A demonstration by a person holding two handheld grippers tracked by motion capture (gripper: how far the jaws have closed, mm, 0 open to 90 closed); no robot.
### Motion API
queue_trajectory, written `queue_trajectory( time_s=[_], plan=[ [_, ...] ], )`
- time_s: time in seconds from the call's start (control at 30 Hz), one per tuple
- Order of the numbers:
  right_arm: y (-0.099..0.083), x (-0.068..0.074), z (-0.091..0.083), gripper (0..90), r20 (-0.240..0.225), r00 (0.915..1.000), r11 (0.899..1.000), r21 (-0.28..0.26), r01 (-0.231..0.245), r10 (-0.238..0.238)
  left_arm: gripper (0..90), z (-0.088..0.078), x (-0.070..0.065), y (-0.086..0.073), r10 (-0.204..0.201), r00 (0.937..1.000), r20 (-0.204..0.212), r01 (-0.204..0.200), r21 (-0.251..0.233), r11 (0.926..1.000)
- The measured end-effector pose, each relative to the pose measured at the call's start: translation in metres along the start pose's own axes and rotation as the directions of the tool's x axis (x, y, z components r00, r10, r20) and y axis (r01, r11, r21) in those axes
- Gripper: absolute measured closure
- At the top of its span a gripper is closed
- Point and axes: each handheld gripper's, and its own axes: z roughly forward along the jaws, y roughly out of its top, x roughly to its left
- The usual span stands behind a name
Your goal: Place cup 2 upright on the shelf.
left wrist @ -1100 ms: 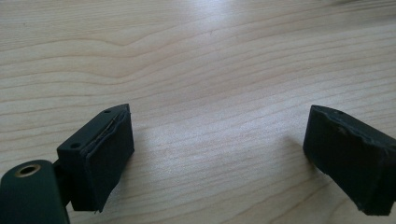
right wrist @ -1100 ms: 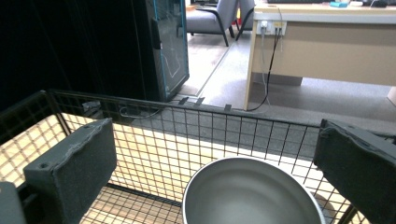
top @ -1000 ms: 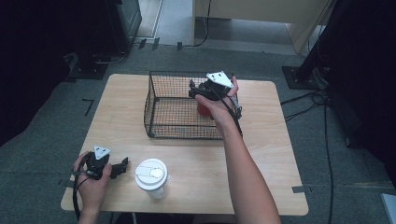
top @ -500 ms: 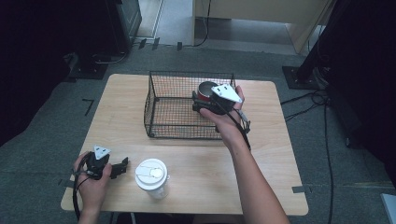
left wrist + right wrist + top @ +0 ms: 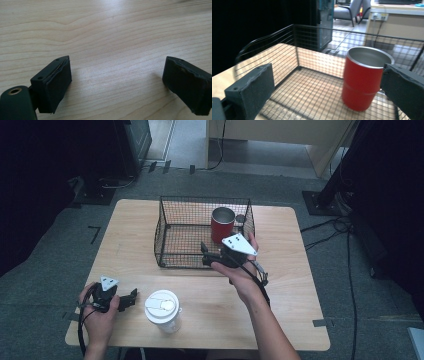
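You worked at a pale wooden table (image 5: 280,295) with rounded corners, its grain plain in the left gripper view. It stood on grey carpet, with dark equipment at the far left, a black stand base and loose cables at the right, and a light wooden cabinet beyond. The right gripper view showed a grey chair and a wall socket in the background.

A black wire basket (image 5: 165,232) sat on the far middle of the table. Inside it, at its far right corner, a red metal cup (image 5: 222,224) stood upright, its open steel rim facing up.

Your right gripper (image 5: 204,254) hovered over the basket's near right edge, jaws spread wide, gripping nothing; the cup stood just beyond them. Your left gripper (image 5: 131,299) rested low on the table's near left corner, jaws also wide apart over bare wood. Just beside it stood a white lidded cup (image 5: 162,309).
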Motion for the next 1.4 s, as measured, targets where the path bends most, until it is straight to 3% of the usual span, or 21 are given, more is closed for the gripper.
queue_trajectory(
  time_s=[0.13,0.43,0.63,1.0,1.4],
  plan=[
    [-0.009,0.013,-0.01,0.0,-0.023,0.999,0.999,0.005,0.038,-0.038,9.5,0.0,0.0,0.0,0.0,1.0,0.0,0.0,0.0,1.0],
    [-0.041,0.033,-0.027,0.0,-0.079,0.9957,0.998,0.037,0.05,-0.047,9.5,0.0,0.0,0.0,0.001,1.0,0.0,-0.001,0.001,1.0],
    [-0.061,0.041,-0.034,0.0,-0.108,0.9939,0.998,0.057,0.029,-0.022,9.5,0.0,0.0,0.0,0.001,1.0,0.0,-0.001,0.001,1.0],
    [-0.088,0.053,-0.047,0.0,-0.155,0.9875,0.995,0.091,0.04,-0.026,9.5,0.0,0.0,0.0,0.001,1.0,0.0,-0.001,0.001,1.0],
    [-0.106,0.067,-0.061,0.0,-0.181,0.9835,0.994,0.102,0.024,-0.005,9.5,0.0,0.0,0.0,0.001,1.0,0.0,-0.001,0.001,1.0]
  ],
)
